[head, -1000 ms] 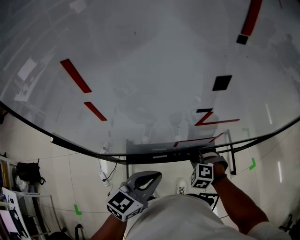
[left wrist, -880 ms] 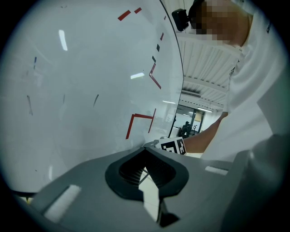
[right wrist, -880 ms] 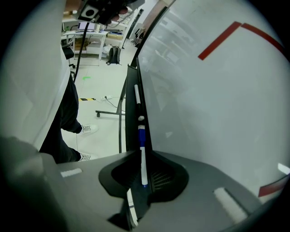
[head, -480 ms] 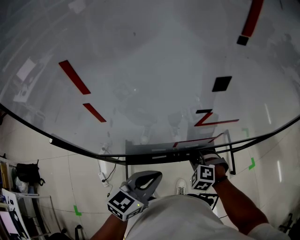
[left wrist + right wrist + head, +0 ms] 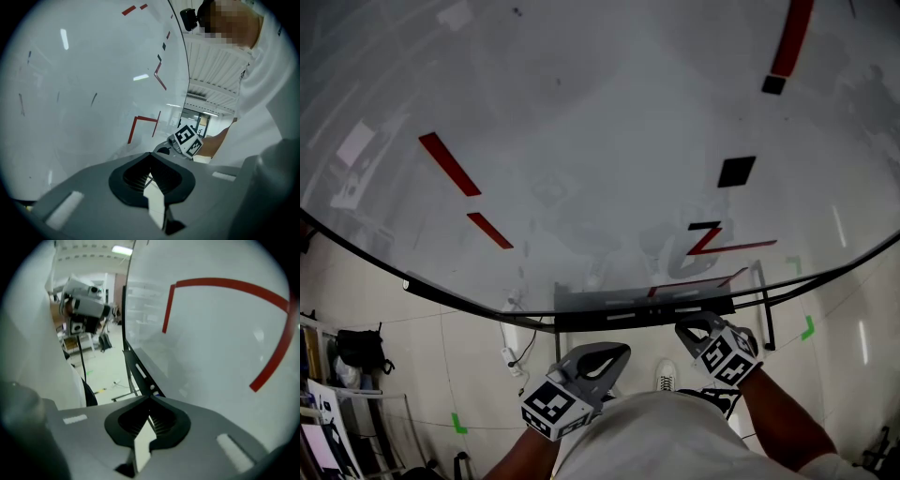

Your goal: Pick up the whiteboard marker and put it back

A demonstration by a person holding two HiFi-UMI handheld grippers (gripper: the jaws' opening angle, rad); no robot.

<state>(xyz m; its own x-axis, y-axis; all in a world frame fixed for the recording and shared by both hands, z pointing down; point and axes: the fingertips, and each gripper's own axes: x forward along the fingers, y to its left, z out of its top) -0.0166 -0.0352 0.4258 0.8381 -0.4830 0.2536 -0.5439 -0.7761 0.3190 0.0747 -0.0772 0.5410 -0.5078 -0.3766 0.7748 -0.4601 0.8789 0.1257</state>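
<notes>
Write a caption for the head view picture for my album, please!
Both shut and empty, the left gripper and right gripper hover near the tray under the whiteboard.

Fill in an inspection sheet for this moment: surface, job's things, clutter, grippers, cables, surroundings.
Surface: whiteboard bearing red strokes and black squares; tray along its lower edge.
Job's things: whiteboard marker not made out; neither gripper holds one.
Clutter: nothing seen on the board; tray contents too small to tell.
Grippers: left gripper shut, empty; right gripper shut, empty, near the tray.
Cables: white cable on the floor below the board.
Surroundings: green tape marks on the floor, black bag at left.
</notes>
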